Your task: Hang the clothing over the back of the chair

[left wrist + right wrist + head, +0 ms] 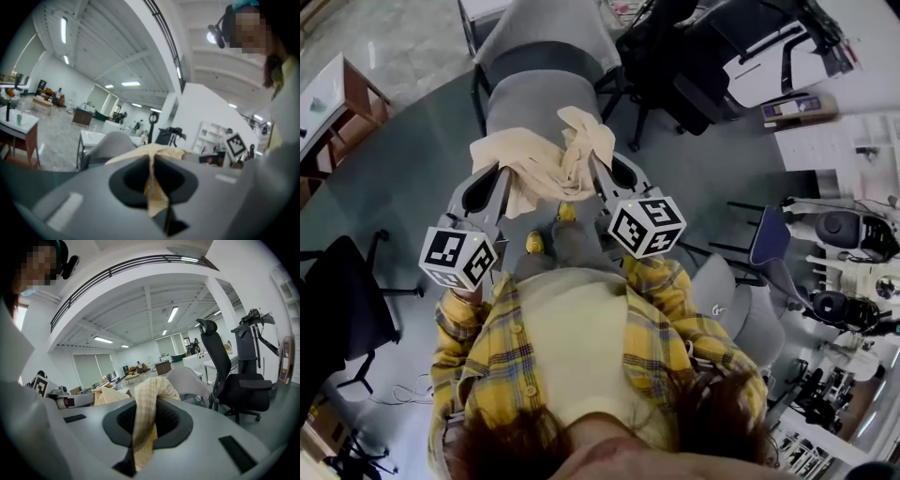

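Note:
A pale yellow checked garment point(546, 159) hangs bunched between my two grippers, above the grey seat of an office chair point(546, 89). My left gripper point(508, 176) is shut on the garment's left part; the cloth point(154, 187) runs down between its jaws. My right gripper point(592, 161) is shut on the right part, where a fold of cloth point(146, 418) drapes through the jaws. The chair's grey backrest point(548, 26) lies farther off, beyond the seat; it also shows as the grey backrest point(112, 143) and the grey backrest point(190, 380).
A black office chair point(234, 376) stands to the right, with another black chair point(342, 309) at the left. A wooden-legged table point(337, 103) sits at far left. Desks, equipment and a blue chair point(769, 239) crowd the right side. My feet in yellow shoes point(534, 242) stand behind the grey chair.

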A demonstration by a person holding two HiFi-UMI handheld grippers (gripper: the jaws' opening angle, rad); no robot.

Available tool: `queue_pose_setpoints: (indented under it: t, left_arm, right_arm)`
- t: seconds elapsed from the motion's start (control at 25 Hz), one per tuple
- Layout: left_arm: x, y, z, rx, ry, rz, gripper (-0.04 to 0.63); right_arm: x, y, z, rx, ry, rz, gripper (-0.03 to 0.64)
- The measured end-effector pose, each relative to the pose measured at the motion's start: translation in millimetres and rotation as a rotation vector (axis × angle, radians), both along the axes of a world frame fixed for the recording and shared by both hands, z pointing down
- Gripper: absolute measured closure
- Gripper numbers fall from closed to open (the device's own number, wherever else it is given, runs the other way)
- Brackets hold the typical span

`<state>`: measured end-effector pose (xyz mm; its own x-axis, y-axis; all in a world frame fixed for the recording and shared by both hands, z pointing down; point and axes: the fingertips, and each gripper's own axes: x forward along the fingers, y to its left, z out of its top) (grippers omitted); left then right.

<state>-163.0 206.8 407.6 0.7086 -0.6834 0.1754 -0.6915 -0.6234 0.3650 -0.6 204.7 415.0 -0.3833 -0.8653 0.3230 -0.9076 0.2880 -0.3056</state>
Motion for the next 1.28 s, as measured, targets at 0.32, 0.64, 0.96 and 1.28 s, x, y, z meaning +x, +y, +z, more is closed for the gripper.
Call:
queue_pose_setpoints:
  t: [0.32,0.64,0.96,1.28]
  left_arm:
    - [1.7,-40.6,-6.3,0.012,-0.008,-0.030,0.563]
    - [14.9,-92.1,-10.4,0.024,-0.036,-0.061,0.563]
    - [44.9,-147.0,-12.2,0.008,-0.067,-0.094,0.563]
    - [59.5,-201.1,-14.1,0.000,-0.089,-0.143,0.563]
  right_arm:
    - [3.3,-49.8,-4.0,0.029,-0.008,-0.031,0.578]
    - [11.3,-110.5,-0.6,0.040,-0.028,-0.072,0.578]
    - [39.0,-168.1,-3.8,0.034,-0.046,-0.115,0.579]
    - [51.4,-232.9,-9.1,0.044,-0.081,-0.161,0.579]
